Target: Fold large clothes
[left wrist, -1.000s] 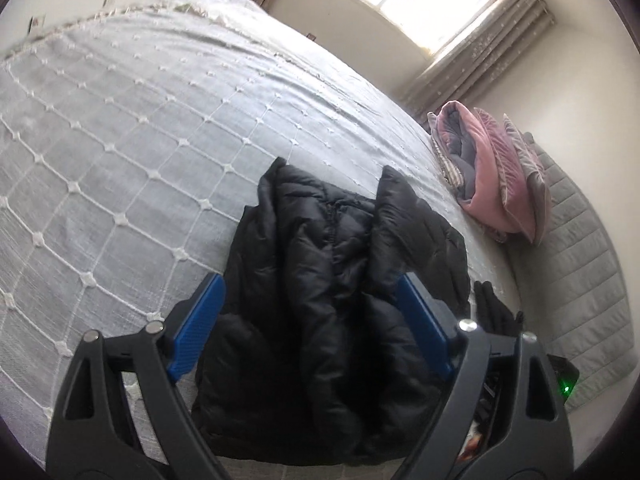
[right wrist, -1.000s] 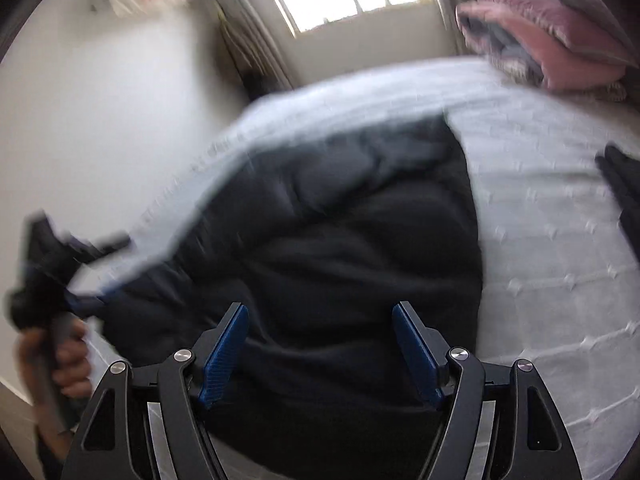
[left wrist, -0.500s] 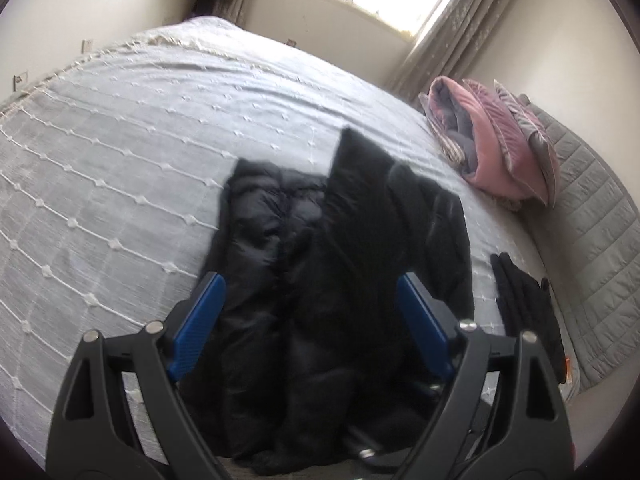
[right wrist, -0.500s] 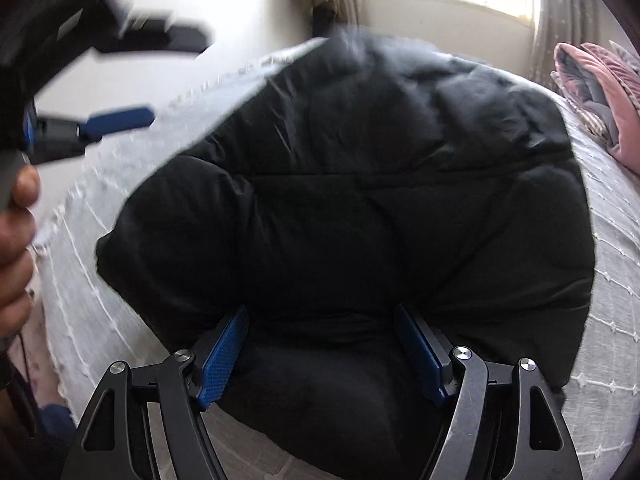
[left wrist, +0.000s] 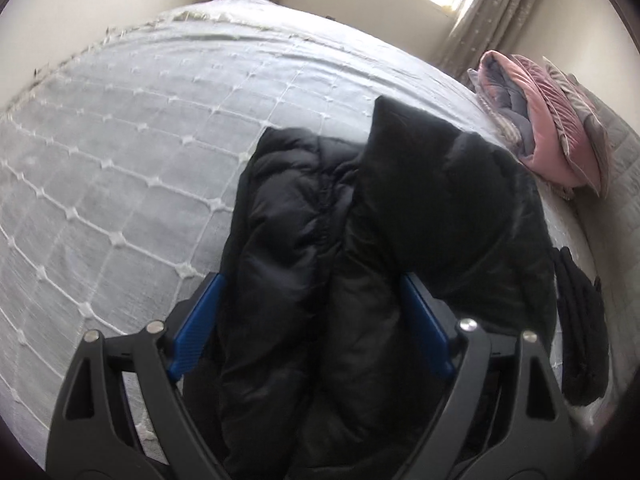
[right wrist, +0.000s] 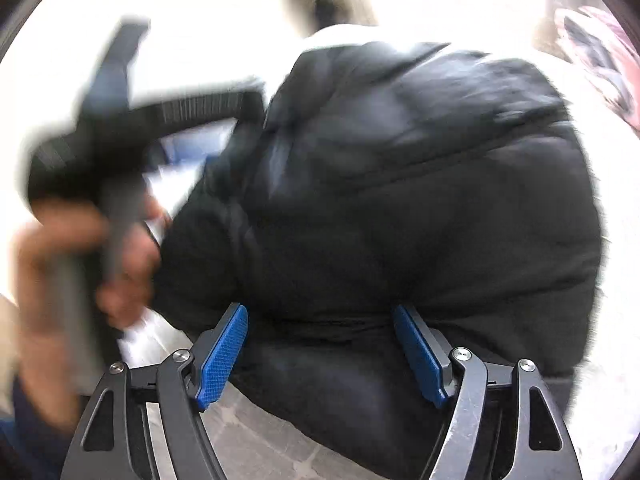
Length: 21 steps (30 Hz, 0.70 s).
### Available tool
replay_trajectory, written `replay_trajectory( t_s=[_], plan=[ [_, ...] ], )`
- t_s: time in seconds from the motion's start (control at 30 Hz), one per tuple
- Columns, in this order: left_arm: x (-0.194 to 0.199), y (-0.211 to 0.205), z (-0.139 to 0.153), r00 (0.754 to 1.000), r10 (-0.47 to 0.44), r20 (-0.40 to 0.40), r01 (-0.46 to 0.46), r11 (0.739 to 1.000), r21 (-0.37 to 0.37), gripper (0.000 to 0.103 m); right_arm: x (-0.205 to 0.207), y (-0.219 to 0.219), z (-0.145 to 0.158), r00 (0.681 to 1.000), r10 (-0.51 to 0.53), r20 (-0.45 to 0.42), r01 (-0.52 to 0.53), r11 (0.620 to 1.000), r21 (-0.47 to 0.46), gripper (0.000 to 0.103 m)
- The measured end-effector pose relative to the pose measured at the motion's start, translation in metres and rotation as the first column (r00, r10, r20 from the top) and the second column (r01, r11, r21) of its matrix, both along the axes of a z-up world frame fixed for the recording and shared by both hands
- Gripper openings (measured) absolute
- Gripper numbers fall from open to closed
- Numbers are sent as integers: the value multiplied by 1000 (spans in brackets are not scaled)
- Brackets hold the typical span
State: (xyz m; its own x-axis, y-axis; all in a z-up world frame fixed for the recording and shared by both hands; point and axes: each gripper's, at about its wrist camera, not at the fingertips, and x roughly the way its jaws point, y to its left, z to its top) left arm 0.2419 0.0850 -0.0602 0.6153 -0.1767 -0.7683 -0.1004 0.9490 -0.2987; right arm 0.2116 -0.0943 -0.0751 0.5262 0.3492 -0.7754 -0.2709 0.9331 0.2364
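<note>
1. A black puffer jacket (left wrist: pixel 360 248) is spread on the bed (left wrist: pixel 120 168), one side folded over its middle.
2. The left tool (left wrist: pixel 312 332) is held wide apart over the jacket's lower part.
3. The right tool (right wrist: pixel 320 352) is likewise spread wide, gripping nothing, against the jacket's hem.
4. A pink bedding pile (left wrist: pixel 548 120) lies near the far edge.

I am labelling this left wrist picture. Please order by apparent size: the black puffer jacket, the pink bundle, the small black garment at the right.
1. black puffer jacket, clearly largest, though nearest the camera.
2. pink bundle and small black garment look alike; the bundle lies farther away, so I leave them unranked.
</note>
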Motion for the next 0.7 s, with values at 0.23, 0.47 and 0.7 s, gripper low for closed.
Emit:
replay_trajectory(
  t_s=[0.23, 0.47, 0.7],
  plan=[
    [2, 1, -15, 1000, -19, -18, 19, 1000, 8, 90, 21, -80, 25, 972, -230, 45, 227, 972, 63, 77],
    [10, 4, -26, 999, -27, -34, 27, 1000, -6, 93, 75, -78, 48, 970, -238, 42, 229, 962, 149, 77],
    [16, 3, -35, 999, -25, -47, 25, 1000, 8, 94, 192, -47, 36, 972, -210, -106, 208, 978, -29, 77]
  ],
)
